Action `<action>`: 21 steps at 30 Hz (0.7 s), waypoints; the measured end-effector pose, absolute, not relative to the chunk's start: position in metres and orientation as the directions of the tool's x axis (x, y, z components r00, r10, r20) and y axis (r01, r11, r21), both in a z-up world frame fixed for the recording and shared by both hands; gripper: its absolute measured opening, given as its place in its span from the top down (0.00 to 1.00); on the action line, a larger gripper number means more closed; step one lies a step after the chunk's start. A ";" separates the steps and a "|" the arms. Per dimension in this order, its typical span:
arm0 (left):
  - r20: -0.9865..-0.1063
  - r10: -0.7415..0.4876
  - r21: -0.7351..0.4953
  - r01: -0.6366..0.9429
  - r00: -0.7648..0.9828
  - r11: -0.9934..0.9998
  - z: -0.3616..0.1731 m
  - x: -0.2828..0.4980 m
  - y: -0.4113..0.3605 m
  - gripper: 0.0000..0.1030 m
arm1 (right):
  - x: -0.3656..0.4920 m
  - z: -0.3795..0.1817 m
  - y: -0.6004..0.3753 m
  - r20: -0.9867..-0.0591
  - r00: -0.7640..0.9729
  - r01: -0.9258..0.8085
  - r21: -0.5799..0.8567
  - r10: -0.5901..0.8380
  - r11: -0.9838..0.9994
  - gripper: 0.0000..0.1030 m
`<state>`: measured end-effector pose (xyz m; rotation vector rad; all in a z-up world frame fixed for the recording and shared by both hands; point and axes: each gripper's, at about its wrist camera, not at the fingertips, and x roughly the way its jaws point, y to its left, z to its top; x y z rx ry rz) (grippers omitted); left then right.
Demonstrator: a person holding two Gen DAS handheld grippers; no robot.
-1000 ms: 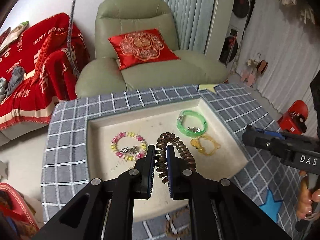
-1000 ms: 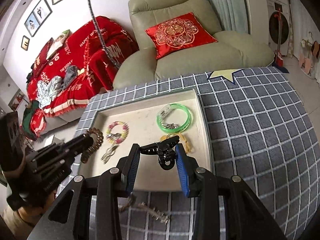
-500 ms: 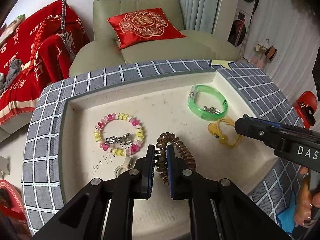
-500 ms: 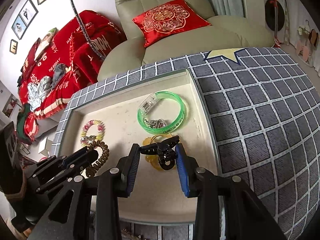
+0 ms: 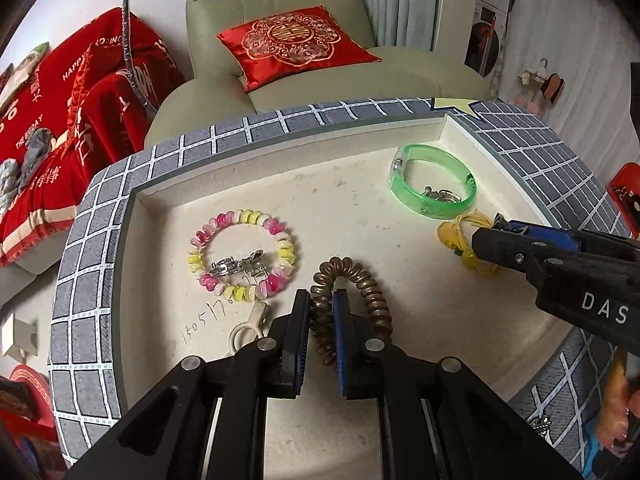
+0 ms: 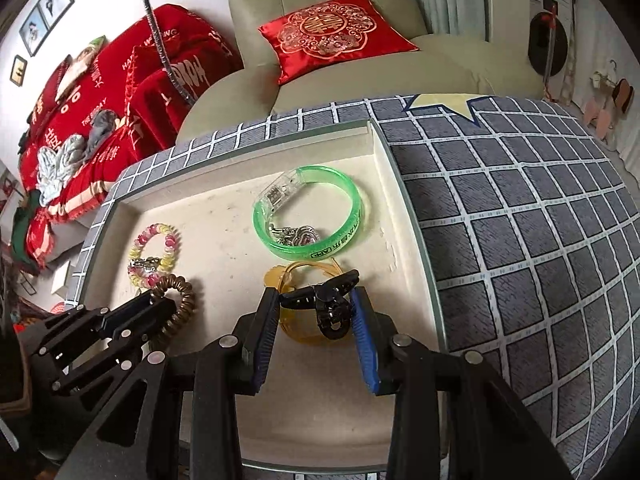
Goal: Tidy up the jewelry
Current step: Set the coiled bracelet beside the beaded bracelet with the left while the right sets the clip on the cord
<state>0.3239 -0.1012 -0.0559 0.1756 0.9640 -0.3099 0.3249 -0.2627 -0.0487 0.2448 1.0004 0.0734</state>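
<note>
My left gripper (image 5: 322, 300) is shut on a brown coil hair tie (image 5: 360, 280), held low over the white tray (image 5: 340, 184); it also shows in the right wrist view (image 6: 176, 300). My right gripper (image 6: 316, 304) is shut on a black claw clip (image 6: 330, 308), low over a yellow bracelet (image 6: 300, 280) in the tray (image 6: 224, 248). A pink and yellow bead bracelet (image 5: 244, 256) with a silver piece inside lies at the tray's left. A green bangle (image 5: 434, 186) with silver pieces inside lies at the tray's far right.
A white clip (image 5: 248, 326) lies just left of my left fingers. The tray sits on a grey checked cloth (image 6: 520, 240). A green armchair (image 5: 300, 60) with a red cushion stands behind. A small chain (image 5: 540, 426) lies on the cloth at the near right.
Both grippers have moved forward and down over the tray, each keeping hold of its item. The right gripper now hangs over the yellow bracelet.
</note>
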 end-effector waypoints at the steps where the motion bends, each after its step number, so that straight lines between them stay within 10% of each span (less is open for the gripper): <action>1: -0.827 -0.179 0.012 0.335 0.533 0.942 -0.056 0.324 -0.101 0.73 | 0.324 -0.048 -0.264 -0.820 0.545 0.052 0.242 0.175 0.969 0.47; 21: -0.817 -0.138 0.044 0.299 0.560 0.953 -0.053 0.319 -0.101 0.73 | 0.234 -0.008 -0.303 -0.699 0.650 0.114 0.476 0.296 0.872 0.31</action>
